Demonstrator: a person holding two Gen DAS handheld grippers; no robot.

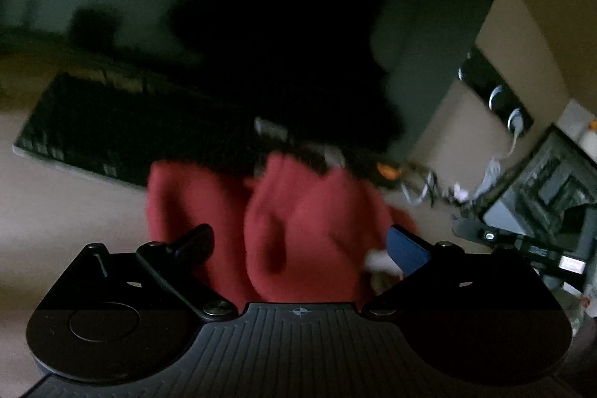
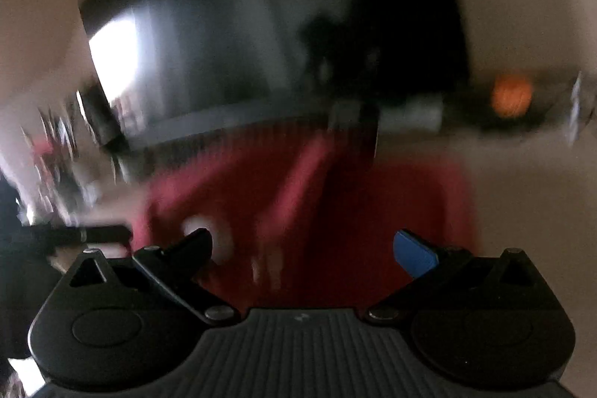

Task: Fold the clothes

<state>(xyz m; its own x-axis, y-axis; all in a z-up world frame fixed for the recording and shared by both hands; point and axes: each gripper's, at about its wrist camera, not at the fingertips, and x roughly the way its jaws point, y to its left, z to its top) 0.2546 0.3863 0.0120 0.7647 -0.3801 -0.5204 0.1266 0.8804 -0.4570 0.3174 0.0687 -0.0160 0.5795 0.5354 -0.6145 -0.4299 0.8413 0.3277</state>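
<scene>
While both frames are blurred, we read the left wrist view better: our left gripper [image 1: 302, 245] stands wide apart, nothing pinched, one black finger and one blue-padded. A red garment [image 1: 298, 222], soft and bunched into rounded folds, lies on the beige tabletop [image 1: 67, 211] just ahead, reaching back betw. the fingers. A dark keyboard [image 1: 112, 133] sits behind it, cables [image 1: 421, 187] to the right.

Right wrist view: our right gripper [image 2: 304, 248] is likewise spread wide, holding nothing. The garment [image 2: 309, 211] looks flatter here, w/ a white patch [image 2: 220, 237] by the black finger. Only this view shows a dark glossy monitor [image 2: 261, 43] and an orange blob [image 2: 511, 96], too smeared to identify.
</scene>
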